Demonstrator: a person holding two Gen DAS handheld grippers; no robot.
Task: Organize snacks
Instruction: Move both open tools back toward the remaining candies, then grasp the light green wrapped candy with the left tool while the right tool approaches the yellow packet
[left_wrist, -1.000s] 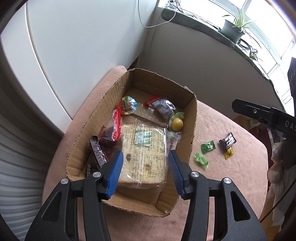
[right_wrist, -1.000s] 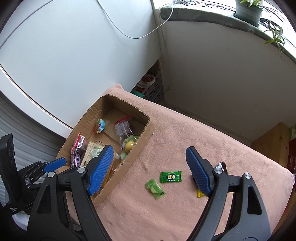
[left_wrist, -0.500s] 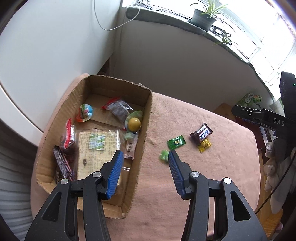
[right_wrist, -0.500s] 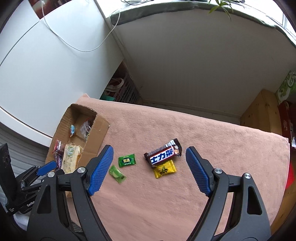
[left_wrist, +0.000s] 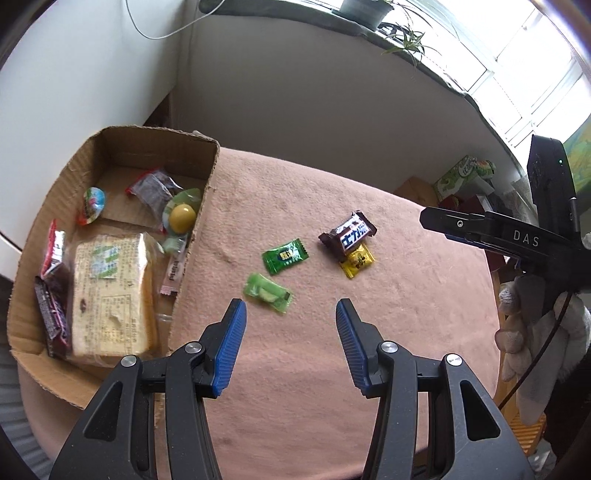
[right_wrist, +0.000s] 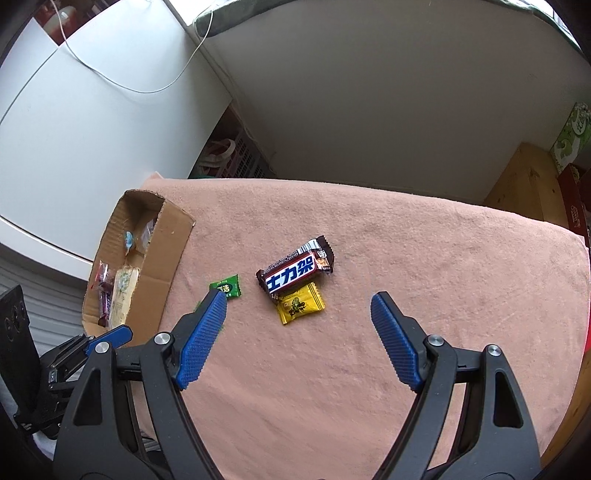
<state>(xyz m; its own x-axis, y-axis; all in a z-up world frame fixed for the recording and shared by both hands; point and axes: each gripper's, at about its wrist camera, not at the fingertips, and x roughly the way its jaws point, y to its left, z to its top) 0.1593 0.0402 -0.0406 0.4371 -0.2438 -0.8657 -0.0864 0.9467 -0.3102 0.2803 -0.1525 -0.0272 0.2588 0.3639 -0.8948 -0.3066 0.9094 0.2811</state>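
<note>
My left tongs (left_wrist: 290, 314) hang over the pink cloth (left_wrist: 332, 369) with their jaws apart and nothing between the blue pads. Just ahead of the left pad lies a pale green candy (left_wrist: 267, 293), and a little further ahead a dark green candy (left_wrist: 285, 256). Ahead and to the right of these tongs sits a brown chocolate bar (left_wrist: 348, 234), its near end resting on a yellow candy (left_wrist: 357, 260).

To the left of my left tongs stands the cardboard box (left_wrist: 207, 206), open at the top. Inside it I see a large wrapped cake (left_wrist: 109, 291), a yellow ball-shaped sweet (left_wrist: 181, 218), a dark packet with red ends (left_wrist: 153, 188), a small round colourful sweet (left_wrist: 92, 205), two dark wrapped bars along the far left wall (left_wrist: 53, 295), and a thin pink-and-white stick (left_wrist: 173, 275) leaning against the right wall.

My right tongs (right_wrist: 299, 314) also stand wide open and empty, held above the cloth. The chocolate bar (right_wrist: 297, 271) and the yellow candy (right_wrist: 301, 302) lie just ahead, between the lines of the two pads. The dark green candy (right_wrist: 227, 287) lies right at the tip of the left pad; I cannot tell whether they touch. The box (right_wrist: 162, 251) is off to the left, and my left tongs (right_wrist: 107, 338) show at the lower left, beside the box's near corner.
</note>
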